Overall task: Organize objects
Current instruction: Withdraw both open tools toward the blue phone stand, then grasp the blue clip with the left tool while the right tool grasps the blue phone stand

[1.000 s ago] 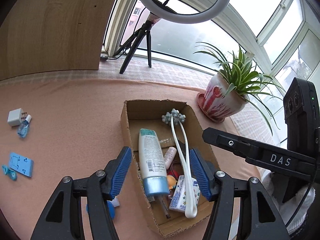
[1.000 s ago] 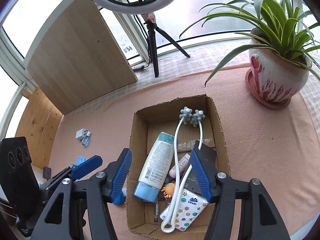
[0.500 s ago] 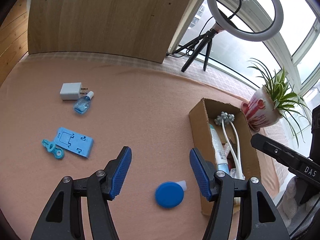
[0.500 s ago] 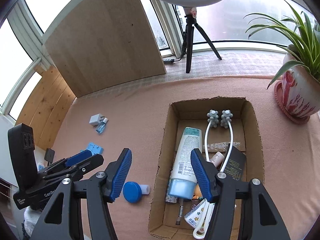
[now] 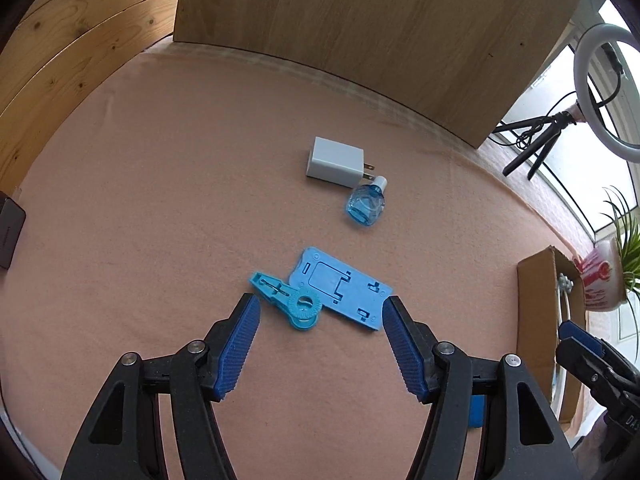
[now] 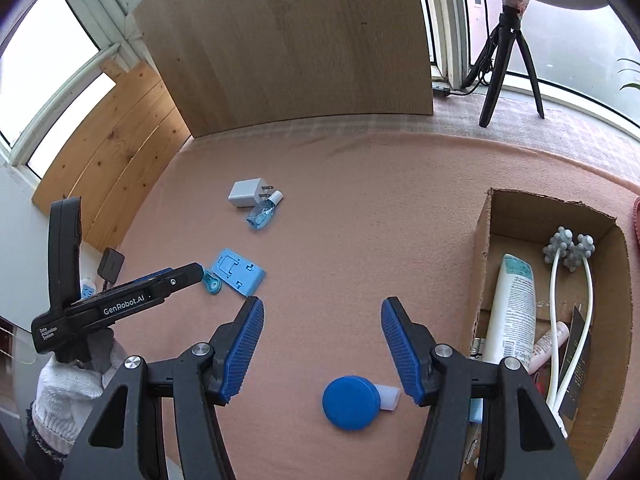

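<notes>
Ring light [image 5: 600, 88], wooden board [image 6: 288, 40], perhaps a potted plant [image 5: 604, 280].

My right gripper [image 6: 322, 344] hangs over the pink table [image 6: 360, 208], jaws apart, nothing between them. A round blue cap [image 6: 351, 402] lies just below my fingertips. The cardboard box [image 6: 482, 248] sits at the right edge, holding a lotion tube [image 6: 512, 312] and a white roller massager [image 6: 570, 280]. Toward the left edge lie a white charger [image 6: 245, 194], small blue bottle [image 6: 262, 214] and blue plate [image 6: 239, 271]. My left gripper [image 6: 188, 276] reaches toward that plate.
</notes>
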{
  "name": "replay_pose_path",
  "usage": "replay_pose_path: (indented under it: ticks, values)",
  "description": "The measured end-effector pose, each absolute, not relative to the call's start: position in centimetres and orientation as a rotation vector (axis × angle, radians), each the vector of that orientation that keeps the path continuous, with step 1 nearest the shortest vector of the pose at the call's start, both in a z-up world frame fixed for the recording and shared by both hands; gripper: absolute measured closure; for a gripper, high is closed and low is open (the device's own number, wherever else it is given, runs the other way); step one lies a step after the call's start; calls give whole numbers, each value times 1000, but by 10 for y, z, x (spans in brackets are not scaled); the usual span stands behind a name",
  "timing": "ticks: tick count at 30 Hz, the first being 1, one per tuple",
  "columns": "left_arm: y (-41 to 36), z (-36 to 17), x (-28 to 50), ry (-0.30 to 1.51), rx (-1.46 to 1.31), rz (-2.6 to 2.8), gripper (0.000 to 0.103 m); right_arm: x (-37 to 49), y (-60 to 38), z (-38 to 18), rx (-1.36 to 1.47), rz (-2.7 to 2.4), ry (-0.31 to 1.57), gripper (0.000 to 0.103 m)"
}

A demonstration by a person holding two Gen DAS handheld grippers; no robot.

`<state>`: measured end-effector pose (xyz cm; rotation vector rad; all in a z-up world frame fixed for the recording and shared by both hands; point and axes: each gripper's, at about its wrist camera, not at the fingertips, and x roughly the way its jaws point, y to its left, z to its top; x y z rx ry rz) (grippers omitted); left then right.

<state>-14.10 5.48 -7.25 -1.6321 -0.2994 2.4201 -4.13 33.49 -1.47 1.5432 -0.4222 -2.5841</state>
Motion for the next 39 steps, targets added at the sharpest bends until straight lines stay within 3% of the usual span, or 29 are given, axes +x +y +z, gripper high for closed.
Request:
replay_pose_path:
  ticks: [12,16,22,24,39]
  values:
    - [60,-102,-164,-198,-1703,2386,37,-90,302,-48,1632,-2484,-373,45]
    - [59,-109,-162,-156,-1707,2385,53,-102,291,-55,1640,-2461,-341,45]
    - [46,-111,-157,-144,-1679,2391,62,-118,269,-69,1660,-2419,-235,45]
    - [41,-112,-156,-137,-1682,2396,77,-124,261,-75,1672,-2404,-194,45]
    - [15,-114,-134,-166,-1651,2381,79,-145,216,-97,1657,-2340,78,45]
